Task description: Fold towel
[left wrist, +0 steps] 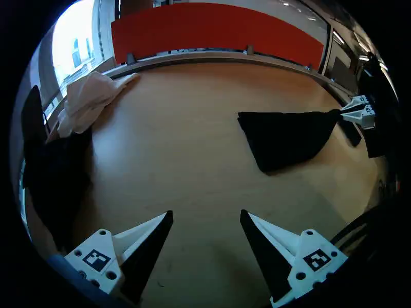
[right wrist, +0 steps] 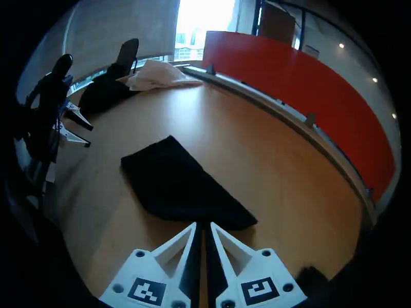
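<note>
The left gripper is white with black inner finger faces and black-and-white square markers, and the right gripper is coloured alike. Ahead of the left gripper, the towel is plain black on the warm light-brown wooden table. Farther ahead runs a plain bright red panel, and to its front left lie a creamy white cloth and a black heap.

towel lies on the table, ahead and right of the left gripper, with the right gripper at its right corner. a cloth sits far left by the back edge, and a panel runs behind the table.
</note>
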{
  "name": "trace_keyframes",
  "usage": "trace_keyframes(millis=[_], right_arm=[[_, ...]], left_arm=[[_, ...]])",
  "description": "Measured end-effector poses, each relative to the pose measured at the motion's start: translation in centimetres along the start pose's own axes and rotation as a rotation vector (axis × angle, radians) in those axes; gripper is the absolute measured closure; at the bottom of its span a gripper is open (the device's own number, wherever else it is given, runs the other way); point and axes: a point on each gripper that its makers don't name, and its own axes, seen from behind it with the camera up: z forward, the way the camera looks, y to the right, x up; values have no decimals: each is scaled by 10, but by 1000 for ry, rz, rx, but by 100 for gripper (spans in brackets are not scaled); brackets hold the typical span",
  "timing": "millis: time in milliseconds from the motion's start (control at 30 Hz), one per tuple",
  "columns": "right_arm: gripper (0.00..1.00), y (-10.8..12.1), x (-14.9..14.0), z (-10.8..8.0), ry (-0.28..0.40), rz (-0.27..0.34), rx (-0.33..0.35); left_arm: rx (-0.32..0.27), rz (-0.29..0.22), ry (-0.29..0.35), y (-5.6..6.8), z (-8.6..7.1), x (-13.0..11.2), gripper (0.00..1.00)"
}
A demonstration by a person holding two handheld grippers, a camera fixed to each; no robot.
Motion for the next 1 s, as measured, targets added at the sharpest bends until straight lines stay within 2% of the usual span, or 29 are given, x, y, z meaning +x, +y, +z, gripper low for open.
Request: trace_keyframes(millis=[267, 467, 700, 1000], right_arm=[[96, -7, 43, 2, 43, -103, 27], [96, -11, 67, 7, 65, -152, 46], [96, -15, 79, 14, 67, -185, 69], [96, -25, 92, 33, 52, -256, 115]], left_arm=[[5, -20, 3, 1, -3, -3, 3], [6, -28, 9, 2, -4, -2, 2], [5, -36, 17, 3, -7, 0, 3], [6, -44, 17, 3, -10, -6, 3]])
